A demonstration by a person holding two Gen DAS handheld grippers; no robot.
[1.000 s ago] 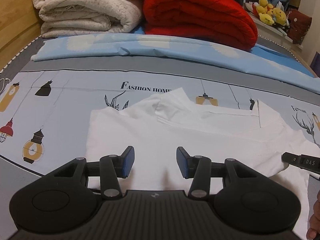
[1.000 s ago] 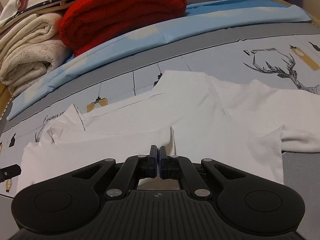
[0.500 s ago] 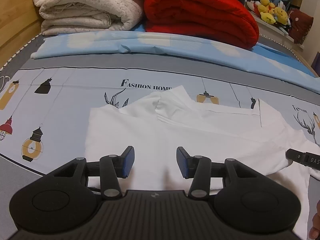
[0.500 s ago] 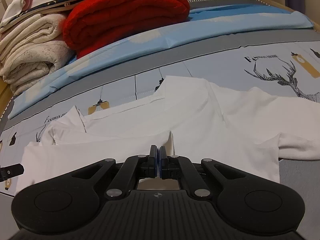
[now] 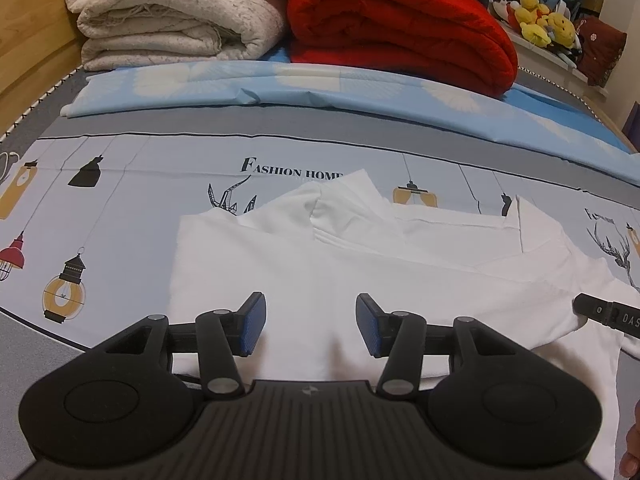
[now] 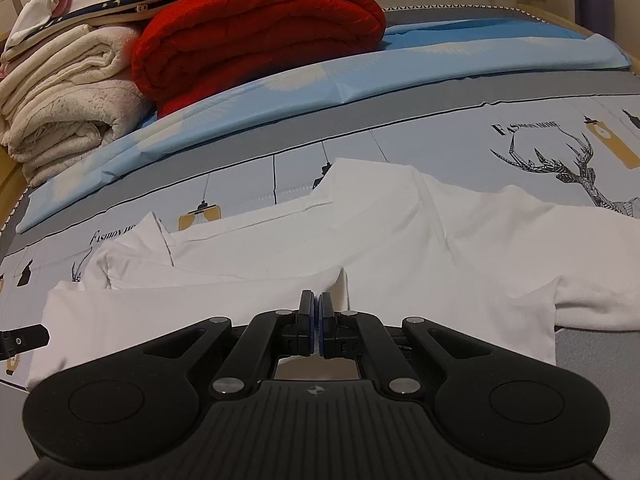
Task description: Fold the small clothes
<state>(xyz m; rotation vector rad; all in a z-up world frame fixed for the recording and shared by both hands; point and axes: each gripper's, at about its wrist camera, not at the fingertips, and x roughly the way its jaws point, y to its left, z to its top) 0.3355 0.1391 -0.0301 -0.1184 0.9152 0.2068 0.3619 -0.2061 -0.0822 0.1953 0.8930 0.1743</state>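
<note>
Nearest in the left wrist view: left gripper (image 5: 310,322), blue-padded fingers (image 5: 252,322) spread wide, nothing between them, hovering low over the near part of the white shirt (image 5: 320,264). At the far right edge of that view, black tip of the right gripper (image 5: 608,314) over the shirt, plus a sliver of skin at the bottom right corner.

Nearest in the right wrist view: right gripper (image 6: 314,328), fingers pressed together; whether a fold of cloth is pinched there cannot be told. Held low and level, pointing across the bed, tips at the shirt's (image 6: 400,248) near folded edge. Left gripper's tip (image 6: 24,338) peeking in at the left border.

Shirt spread on the printed bed sheet (image 5: 120,208), partly folded, layers overlapping. Only in the right view: a sleeve running off to the right, near a deer print (image 6: 560,168). Only in the left view: lantern prints (image 5: 64,292) left of the shirt and the full "FASHION HOME" lettering.

Farther back, a light blue cover (image 5: 320,92) across the bed. Beyond it, a folded red blanket (image 5: 400,28) beside a stack of cream blankets (image 5: 180,12). Yellow plush toys (image 5: 540,20) on a ledge at far right, seen clearly only from the left.
</note>
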